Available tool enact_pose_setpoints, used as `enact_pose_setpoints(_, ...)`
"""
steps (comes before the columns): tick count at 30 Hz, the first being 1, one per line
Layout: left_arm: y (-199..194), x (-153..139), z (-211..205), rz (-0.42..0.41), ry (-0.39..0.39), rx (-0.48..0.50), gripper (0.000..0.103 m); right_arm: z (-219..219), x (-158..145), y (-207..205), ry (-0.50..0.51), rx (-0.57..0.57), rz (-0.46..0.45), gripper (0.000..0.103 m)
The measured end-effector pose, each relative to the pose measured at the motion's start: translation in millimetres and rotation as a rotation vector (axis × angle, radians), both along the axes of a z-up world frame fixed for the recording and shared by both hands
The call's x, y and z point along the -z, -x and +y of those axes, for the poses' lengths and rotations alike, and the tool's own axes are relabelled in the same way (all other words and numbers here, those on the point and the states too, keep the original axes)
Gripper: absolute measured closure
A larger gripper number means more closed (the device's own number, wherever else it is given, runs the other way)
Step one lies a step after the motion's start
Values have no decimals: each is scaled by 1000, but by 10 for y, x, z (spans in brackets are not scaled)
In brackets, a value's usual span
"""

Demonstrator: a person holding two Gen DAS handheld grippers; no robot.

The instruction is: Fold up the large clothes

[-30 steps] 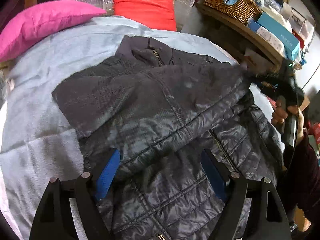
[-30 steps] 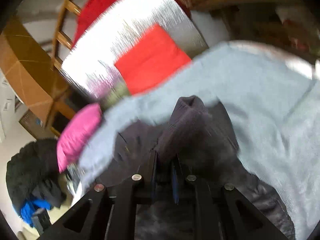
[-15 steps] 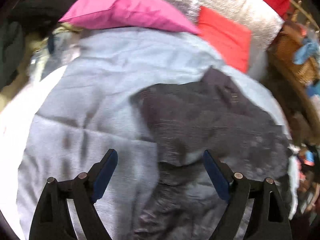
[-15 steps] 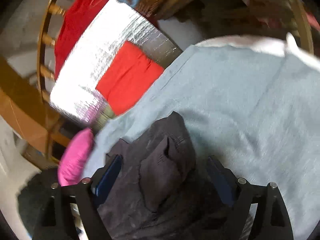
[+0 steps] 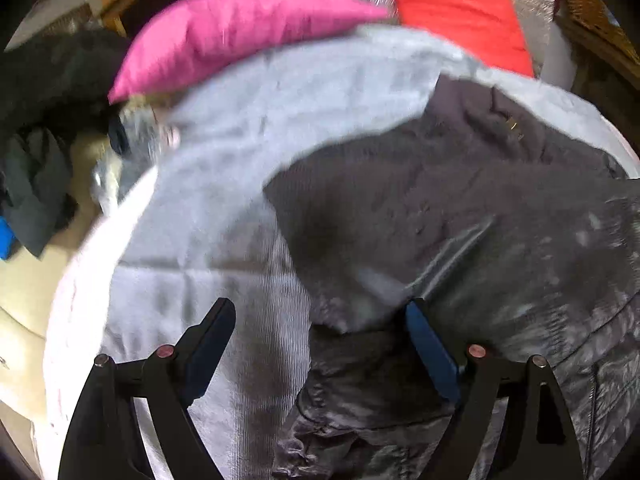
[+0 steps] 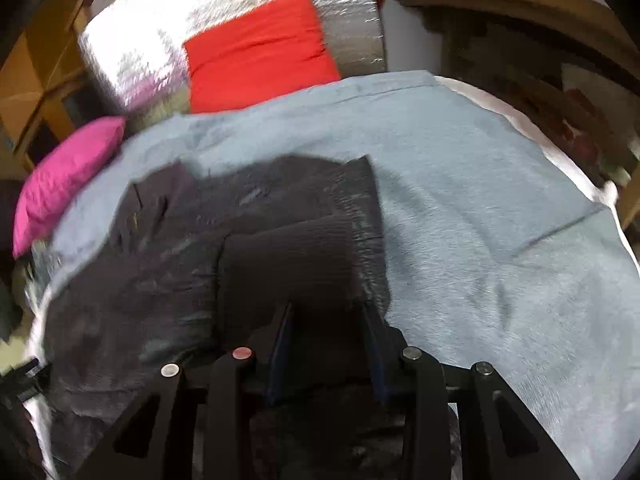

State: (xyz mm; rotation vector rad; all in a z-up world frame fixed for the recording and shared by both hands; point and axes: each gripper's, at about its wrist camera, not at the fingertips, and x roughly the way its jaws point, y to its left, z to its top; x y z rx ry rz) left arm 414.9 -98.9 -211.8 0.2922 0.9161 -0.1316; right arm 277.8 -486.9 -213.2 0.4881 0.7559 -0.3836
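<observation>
Jacket (image 5: pixel 460 208) lies on the grey blanket (image 5: pixel 224 184), one sleeve folded over its body. Left gripper (image 5: pixel 320 344) hovers wide at the jacket's left edge and should grasp low. Right gripper (image 6: pixel 328 344) stands narrow over dark fabric; whether it pinches it I cannot tell.

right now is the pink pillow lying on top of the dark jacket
No, the pink pillow sits at the far edge of the grey blanket, apart from the dark jacket.
</observation>
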Motion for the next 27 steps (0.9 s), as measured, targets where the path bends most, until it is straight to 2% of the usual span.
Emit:
enact_pose_setpoints(2, 121, -125, -120, -73, -7, 36, 16, 15, -137, 109, -5, 1, -69, 64)
enact_pose_setpoints(4, 222, -197, -234, -126, -18, 63, 16, 134, -264, 158, 13, -46, -135, 64)
enact_pose_setpoints(7, 304, -202, -399, -169, -49, 92, 16, 330, -255, 111, 9, -132, -138, 64)
enact_pose_setpoints(10, 341, -149, -526, -170, -79, 116, 16, 462, -65, -56, -32, -193, -73, 64)
enact_pose_setpoints(13, 325, -70, -606, -165, -107, 135, 16, 529, 139, -132, -30, -211, 24, 64)
enact_pose_setpoints(15, 340, -47, -640, -170, -121, 141, 16, 489, 159, -116, -38, -218, 15, 64)
enact_pose_setpoints(19, 358, -34, -673, -177, -121, 146, 16, 305, 96, -18, -143, -190, -42, 64)
enact_pose_setpoints(24, 370, -35, -731, -191, -122, 154, 16, 326, -127, 127, -121, -214, -141, 64)
enact_pose_setpoints(27, 401, -43, -795, -200, -114, 171, 16, 442, -125, 35, -120, -244, -130, 64)
